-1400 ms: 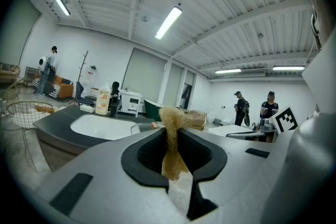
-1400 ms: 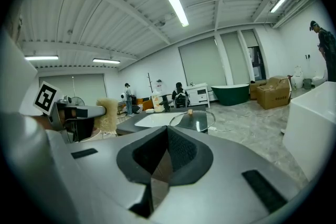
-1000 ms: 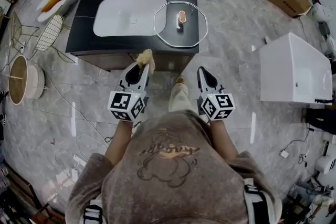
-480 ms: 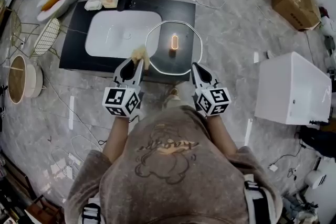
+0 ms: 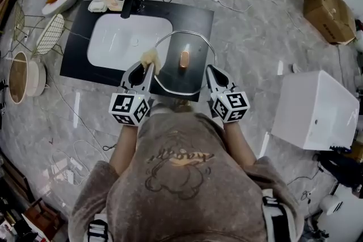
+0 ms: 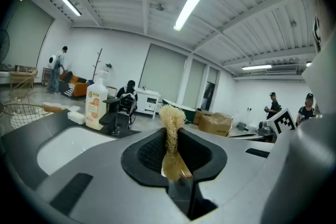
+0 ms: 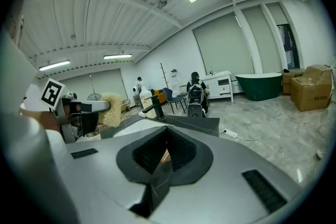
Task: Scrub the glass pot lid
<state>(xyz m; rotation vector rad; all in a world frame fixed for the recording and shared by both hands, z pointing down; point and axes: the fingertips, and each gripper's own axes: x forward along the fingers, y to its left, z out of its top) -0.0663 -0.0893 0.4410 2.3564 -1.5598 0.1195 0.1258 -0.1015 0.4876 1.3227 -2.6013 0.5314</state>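
Pinching the one scrubber (image 5: 150, 58), your left gripper (image 5: 147, 67) is clamped on it; your right gripper (image 5: 209, 69) is closed, empty. One lid (image 5: 196, 47) lies at the counter's (image 5: 76, 59) front right corner, its rim partly hidden behind the right gripper.

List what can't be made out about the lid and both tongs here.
- Lid, both gripper views: covered by the tongs' own bodies.
- Lid's dirt, head view: glass too small and clear.
- Right tongs touching the rim or not, head view: tip overlaps it.
- Scrubber, gripped end, left gripper view: buried in the shut left tongs.
- Bottle label, left gripper view: blurred.
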